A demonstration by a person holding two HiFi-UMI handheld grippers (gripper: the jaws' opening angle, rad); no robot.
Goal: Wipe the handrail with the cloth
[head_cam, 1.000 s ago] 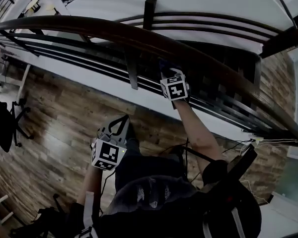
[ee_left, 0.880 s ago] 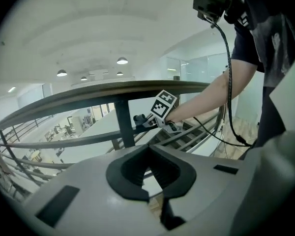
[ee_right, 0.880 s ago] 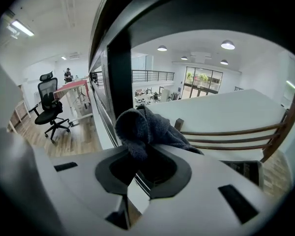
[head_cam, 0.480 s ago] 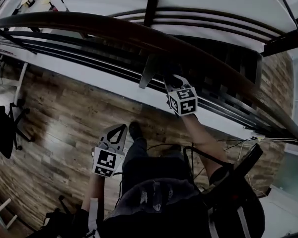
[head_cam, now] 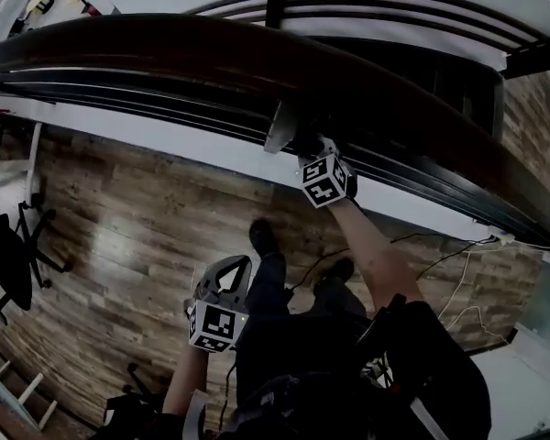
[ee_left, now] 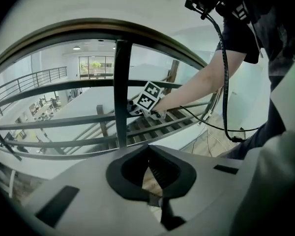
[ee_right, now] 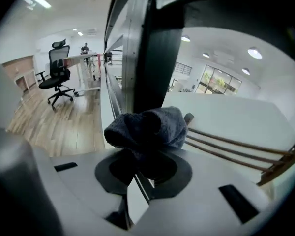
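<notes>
- A dark wooden handrail (head_cam: 211, 53) curves across the top of the head view, with thin metal rails running below it.
- The right tongs (head_cam: 313, 154) reach up to the underside of the railing, at the end of the person's bare forearm (head_cam: 371, 255).
- The right tongs are clamped on a bunched, dark blue-grey cloth (ee_right: 147, 127).
- In the right gripper view, the cloth sits right in front of a dark upright post (ee_right: 155, 58) of the railing. Whether it touches the post cannot be told.
- The left tongs (ee_left: 148, 154) hang low over the wooden plank floor (head_cam: 119, 218), well apart from the handrail. Their jaws are together with nothing between them.
- The left gripper view looks up at the railing and shows the right tongs' marker cube (ee_left: 148, 97) beside a baluster.
- A black office chair (ee_right: 56, 75) stands on the floor in the distance.
</notes>
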